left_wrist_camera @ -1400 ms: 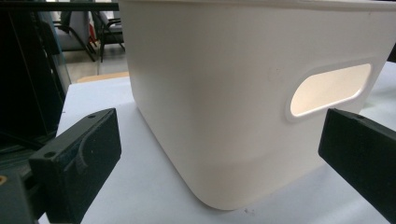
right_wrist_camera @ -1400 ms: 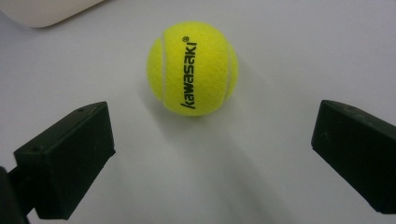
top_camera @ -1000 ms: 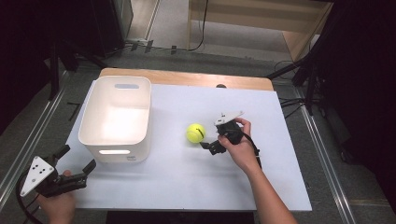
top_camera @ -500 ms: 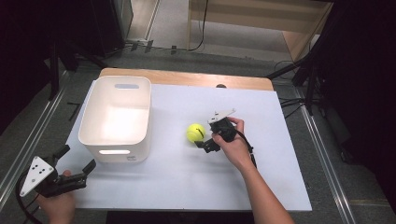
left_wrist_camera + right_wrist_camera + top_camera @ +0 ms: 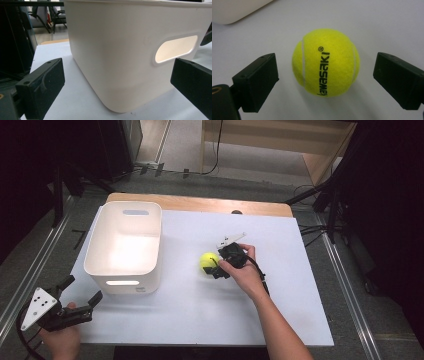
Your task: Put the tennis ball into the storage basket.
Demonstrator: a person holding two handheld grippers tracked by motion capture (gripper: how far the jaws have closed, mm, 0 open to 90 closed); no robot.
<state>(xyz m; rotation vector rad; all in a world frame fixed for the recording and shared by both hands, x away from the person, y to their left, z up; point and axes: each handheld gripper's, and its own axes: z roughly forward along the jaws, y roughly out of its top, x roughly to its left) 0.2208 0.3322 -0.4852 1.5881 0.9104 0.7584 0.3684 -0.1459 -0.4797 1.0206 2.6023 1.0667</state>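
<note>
Tennis ball (image 5: 325, 62) between spread right gripper (image 5: 214, 266) fingers, white bin (image 5: 125, 245) seemingly empty, left gripper (image 5: 80, 296) fingers apart.

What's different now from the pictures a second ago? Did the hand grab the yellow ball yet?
Not yet. The right gripper slid a little leftward up to the tennis ball, and its open jaws now sit on either side of it without touching. The ball, the white bin and the left gripper, open near the table's corner, stayed where they were.
</note>
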